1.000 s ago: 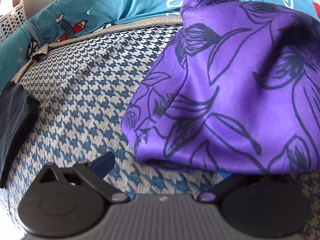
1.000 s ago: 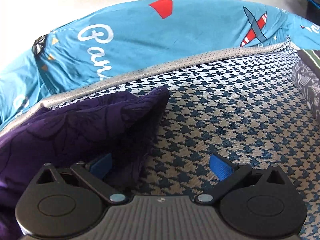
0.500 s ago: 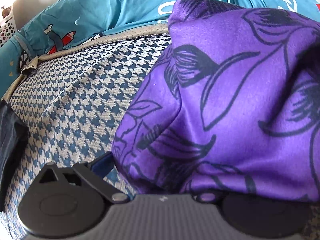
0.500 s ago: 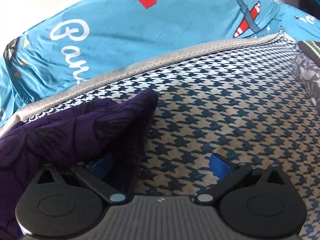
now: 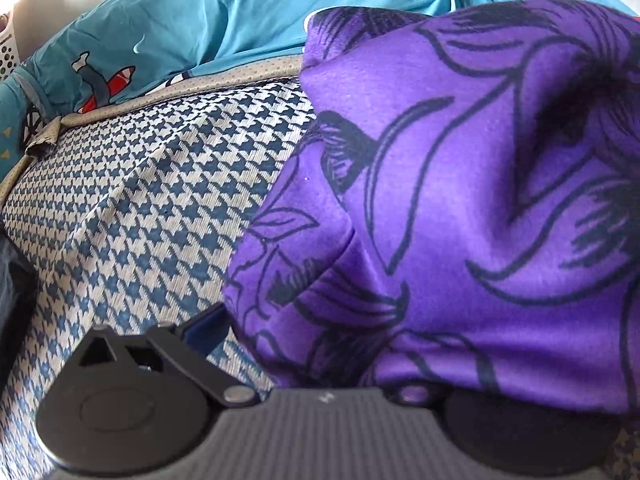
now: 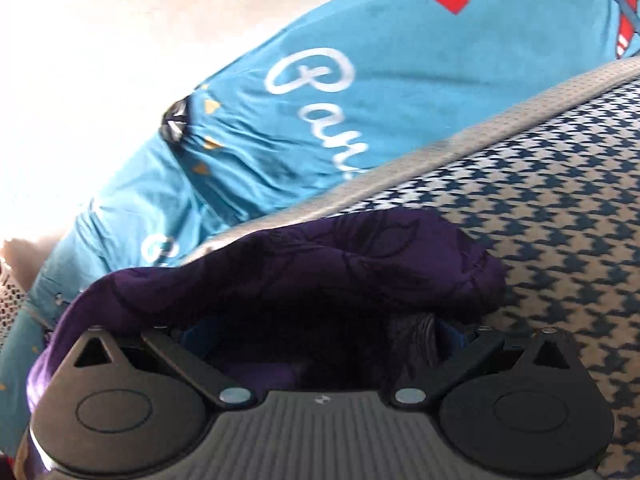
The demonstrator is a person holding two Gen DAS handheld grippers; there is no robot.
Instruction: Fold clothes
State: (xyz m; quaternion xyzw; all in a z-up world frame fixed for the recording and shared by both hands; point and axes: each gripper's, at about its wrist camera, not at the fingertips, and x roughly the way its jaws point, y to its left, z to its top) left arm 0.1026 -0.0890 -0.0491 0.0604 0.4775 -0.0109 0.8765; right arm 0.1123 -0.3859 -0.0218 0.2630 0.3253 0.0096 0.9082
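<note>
Left wrist view: the purple garment (image 5: 460, 200) with a black floral print is bunched on the houndstooth mat (image 5: 152, 208), filling the right side and draping over the right finger of the left gripper (image 5: 320, 344) — whether that gripper is wide or narrow cannot be told. No clear long axis.

Right wrist view: the garment lies heaped between the spread fingers of the right gripper (image 6: 320, 332) — wide, cloth inside. The teal bedsheet (image 6: 360, 80) lies beyond.
</note>
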